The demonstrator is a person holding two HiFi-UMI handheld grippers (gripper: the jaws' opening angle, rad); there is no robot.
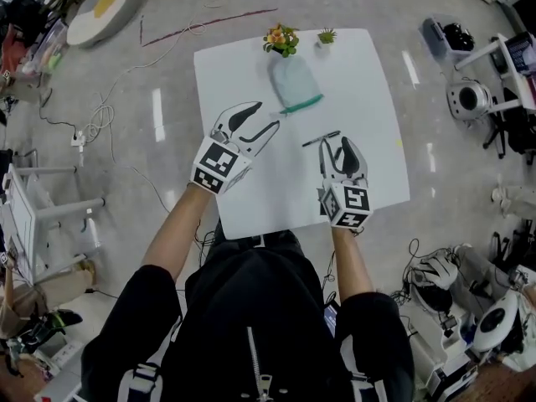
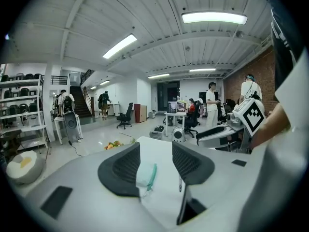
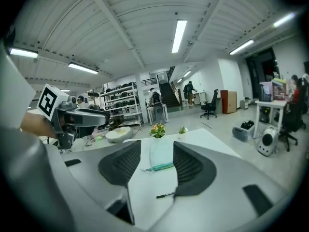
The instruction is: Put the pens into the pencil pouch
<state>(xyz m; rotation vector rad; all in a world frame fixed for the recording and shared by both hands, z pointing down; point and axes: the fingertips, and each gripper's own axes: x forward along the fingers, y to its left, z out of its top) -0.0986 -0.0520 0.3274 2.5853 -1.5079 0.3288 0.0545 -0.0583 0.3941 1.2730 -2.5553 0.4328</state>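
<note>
Left gripper [image 2: 155, 162] jaws apart, nothing between the pads; the pencil pouch [image 2: 145, 175] only shows through the gap, lying farther off; right gripper [image 3: 157, 164] jaws also apart and empty; the pen [image 3: 165, 195] lies flat on the white table [image 1: 352, 65] just ahead of its right jaw, untouched; in the head view both grippers hover over the near half of the table, the pen just beside the right one's tips, the pouch well apart toward the far edge with its teal zipper [image 1: 301, 103] on the side facing the person; potted flowers [image 1: 281, 38] and a small green plant [image 1: 326, 36] stand just behind the pouch.

Step in hand, as I judge it: reaching for the pen. To do it well, bring the right jaws down square across the barrel near its middle, with the pads either side; close low to the table so it can't roll or skid off; send the left to the pouch mouth to pin or lift it so the pen slides in along the zipper line; stay clear of the plants.

Hard to tell: whether the zipper is open; what is inside the pouch, though it is translucent; which end of the pen is the tip; only one pen in sight, others not seen; one end of it is cut off by the right jaw in the right gripper view.
</note>
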